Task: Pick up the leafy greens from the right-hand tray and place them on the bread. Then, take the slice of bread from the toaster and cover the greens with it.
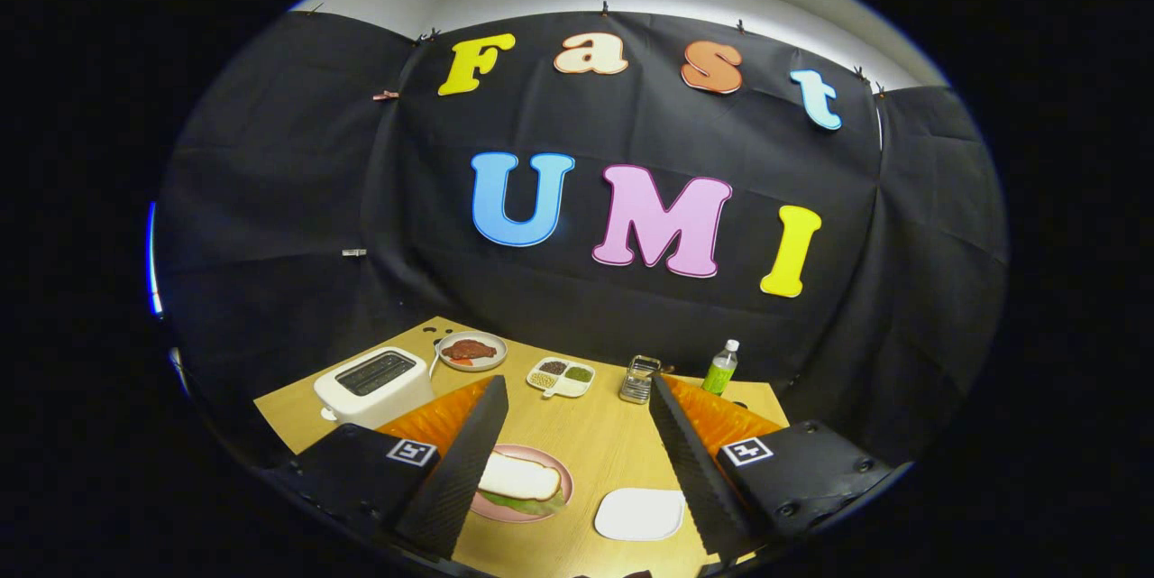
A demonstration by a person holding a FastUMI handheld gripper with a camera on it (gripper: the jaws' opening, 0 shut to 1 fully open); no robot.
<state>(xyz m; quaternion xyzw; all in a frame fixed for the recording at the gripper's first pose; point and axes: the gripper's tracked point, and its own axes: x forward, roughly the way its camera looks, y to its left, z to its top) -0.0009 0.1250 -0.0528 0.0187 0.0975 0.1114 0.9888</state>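
Note:
My gripper is open above the wooden table, with nothing between its fingers. Below and between the fingers lies a pink plate. On it a slice of bread covers leafy greens, whose green edge sticks out at the near side. The left finger hides part of the plate. To the right of the plate sits a white tray with nothing on it. The white toaster stands beyond the left finger, and its slots look dark.
At the back of the table are a plate with brown food, a white divided dish of grains, a small metal-and-glass container and a green bottle. The booth's black cloth wall rises behind the table.

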